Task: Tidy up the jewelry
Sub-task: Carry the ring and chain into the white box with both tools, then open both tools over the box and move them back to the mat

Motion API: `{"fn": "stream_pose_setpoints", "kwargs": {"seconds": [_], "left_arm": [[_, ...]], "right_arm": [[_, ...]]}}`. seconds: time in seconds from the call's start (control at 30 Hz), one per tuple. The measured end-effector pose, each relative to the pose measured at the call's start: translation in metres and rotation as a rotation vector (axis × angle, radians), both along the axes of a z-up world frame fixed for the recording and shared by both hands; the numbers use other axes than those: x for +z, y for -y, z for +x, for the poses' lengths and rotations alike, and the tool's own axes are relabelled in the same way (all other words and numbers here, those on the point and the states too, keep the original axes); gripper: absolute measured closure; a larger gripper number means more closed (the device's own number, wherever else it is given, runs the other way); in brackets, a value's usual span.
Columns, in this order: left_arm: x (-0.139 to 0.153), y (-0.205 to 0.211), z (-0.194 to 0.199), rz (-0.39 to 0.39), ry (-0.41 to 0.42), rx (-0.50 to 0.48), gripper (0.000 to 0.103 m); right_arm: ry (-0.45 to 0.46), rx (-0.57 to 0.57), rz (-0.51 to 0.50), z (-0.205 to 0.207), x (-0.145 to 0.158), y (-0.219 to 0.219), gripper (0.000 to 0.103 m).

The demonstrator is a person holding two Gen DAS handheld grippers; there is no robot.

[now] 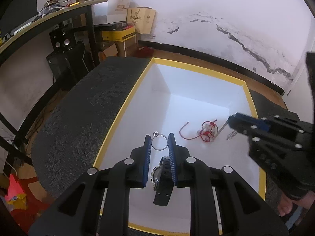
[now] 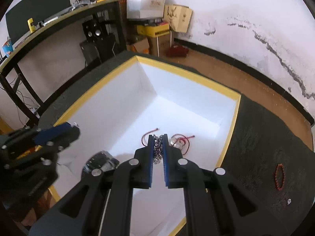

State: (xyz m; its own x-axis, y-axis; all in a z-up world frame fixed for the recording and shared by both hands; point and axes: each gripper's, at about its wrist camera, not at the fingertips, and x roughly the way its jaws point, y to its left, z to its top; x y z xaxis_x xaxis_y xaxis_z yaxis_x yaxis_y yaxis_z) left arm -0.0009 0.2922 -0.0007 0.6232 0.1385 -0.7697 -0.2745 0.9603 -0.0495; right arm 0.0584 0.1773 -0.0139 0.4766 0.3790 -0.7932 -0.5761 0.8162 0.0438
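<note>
A white box with a yellow rim (image 1: 126,104) sits on a dark cloth. My left gripper (image 1: 159,140) is shut on a silver ring (image 1: 159,142), held above the box floor. A black watch (image 1: 162,177) lies in the box below it. A red cord bracelet with clear beads (image 1: 206,132) lies further in. My right gripper (image 2: 158,138) is shut on a silver chain (image 2: 157,149) that hangs between its pads over the box (image 2: 226,147). The red cord bracelet (image 2: 182,142) lies just beyond it, and the watch (image 2: 100,162) lies to its left.
A red beaded bracelet (image 2: 279,177) and a small silver piece (image 2: 289,201) lie on the dark cloth right of the box. A desk with clutter (image 1: 49,15), speakers and cardboard boxes (image 1: 122,37) stand at the back left. A cracked white wall runs behind.
</note>
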Motion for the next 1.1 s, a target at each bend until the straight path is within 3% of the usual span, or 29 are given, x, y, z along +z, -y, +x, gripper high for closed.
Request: {"fn": "stream_pose_setpoints", "kwargs": {"seconds": [0.33, 0.4, 0.43, 0.5, 0.53, 0.8, 1.1], "left_arm": [[-0.001, 0.004, 0.001, 0.001, -0.010, -0.005, 0.085], [-0.002, 0.006, 0.002, 0.003, -0.015, -0.008, 0.085], [-0.003, 0.006, 0.003, 0.003, -0.017, -0.009, 0.085], [-0.005, 0.006, 0.006, 0.003, -0.024, -0.014, 0.085], [-0.007, 0.007, 0.007, 0.003, -0.029, -0.014, 0.085], [-0.024, 0.017, 0.026, 0.004, -0.087, -0.036, 0.085], [-0.023, 0.031, 0.030, 0.019, -0.086, -0.057, 0.084]], "right_arm": [[-0.016, -0.003, -0.015, 0.011, -0.016, 0.001, 0.094], [-0.013, -0.006, -0.018, 0.012, -0.014, 0.002, 0.090], [-0.007, -0.007, -0.021, 0.011, -0.012, 0.003, 0.083], [0.007, -0.013, -0.006, 0.010, -0.007, 0.005, 0.030], [0.018, -0.022, 0.018, 0.010, -0.002, 0.009, 0.024], [0.054, -0.055, 0.085, 0.005, 0.034, 0.046, 0.022], [0.062, -0.057, 0.115, -0.004, 0.044, 0.066, 0.016]]}}
